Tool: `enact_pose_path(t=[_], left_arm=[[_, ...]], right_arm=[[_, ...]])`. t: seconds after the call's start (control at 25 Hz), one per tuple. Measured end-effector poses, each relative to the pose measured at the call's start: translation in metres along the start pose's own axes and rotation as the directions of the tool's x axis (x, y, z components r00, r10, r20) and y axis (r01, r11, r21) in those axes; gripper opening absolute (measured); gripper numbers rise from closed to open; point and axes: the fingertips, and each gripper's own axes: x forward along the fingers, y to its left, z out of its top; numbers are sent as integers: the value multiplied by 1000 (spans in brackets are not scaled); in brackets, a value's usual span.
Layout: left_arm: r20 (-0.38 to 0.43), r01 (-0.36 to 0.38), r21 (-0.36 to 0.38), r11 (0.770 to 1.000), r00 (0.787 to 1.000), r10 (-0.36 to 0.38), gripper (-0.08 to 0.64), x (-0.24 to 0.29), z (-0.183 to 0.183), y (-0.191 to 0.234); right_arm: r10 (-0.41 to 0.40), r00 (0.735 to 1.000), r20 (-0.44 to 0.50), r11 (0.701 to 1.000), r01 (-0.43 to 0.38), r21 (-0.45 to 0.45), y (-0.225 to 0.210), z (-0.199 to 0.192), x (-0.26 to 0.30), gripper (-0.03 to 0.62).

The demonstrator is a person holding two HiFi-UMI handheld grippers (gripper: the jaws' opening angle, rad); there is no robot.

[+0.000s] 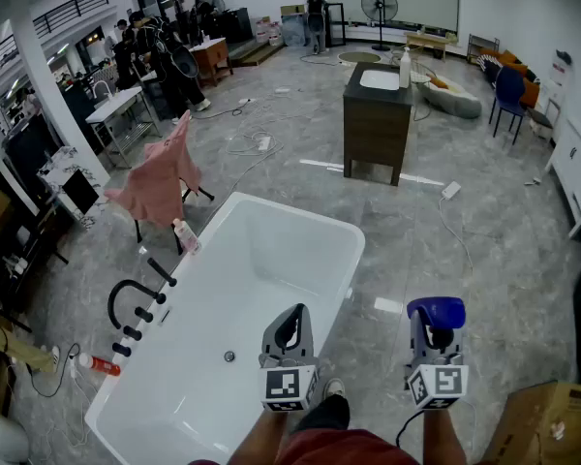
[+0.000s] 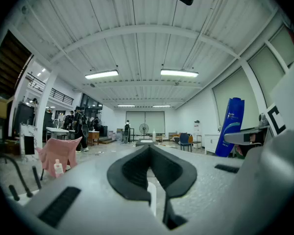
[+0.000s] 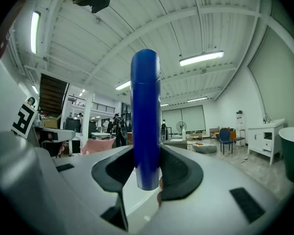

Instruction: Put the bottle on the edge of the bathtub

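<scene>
Head view steeply down over bathtub (image 1: 271, 260), gripper views level, sharing fan (image 2: 143, 129)

Ahead of you, on the grey stone floor (image 1: 484, 250), stands a dark wooden cabinet (image 1: 373, 134). A white basin (image 1: 380, 79) is set in its top, and a white pump bottle (image 1: 405, 68) stands upright beside the basin. To your left a pink cloth (image 1: 160, 177) hangs over a black-legged chair (image 1: 201, 195), and a small pink bottle (image 1: 185, 235) stands near its legs. Nearer you rises a black tap fitting (image 1: 136, 308), with a red-and-white bottle (image 1: 99, 363) lying on the floor close by. Cables (image 1: 252, 145) trail across the floor. Far off you see a pedestal fan (image 1: 379, 6), a blue chair (image 1: 509, 90) and a person (image 1: 316, 13) standing. A cardboard box (image 1: 547, 419) sits at your right.
</scene>
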Motion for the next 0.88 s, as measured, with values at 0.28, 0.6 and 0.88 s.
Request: enact_pose_path(t=[0.28,0.6,0.88], left_arm=[[33,16,26,1000,999,-17,5,131,17,42],[33,10,47,999,999,-12,4,212,16,60],[11,-45,34,998,999,44,4,278,1,62]], right_arm=[[5,1000,27,1000,-4,-8,-22,20,134,152],[34,999,14,999,-34,0,-43,13,219,153],[99,995,17,995,-99,9,-71,2,296,153]])
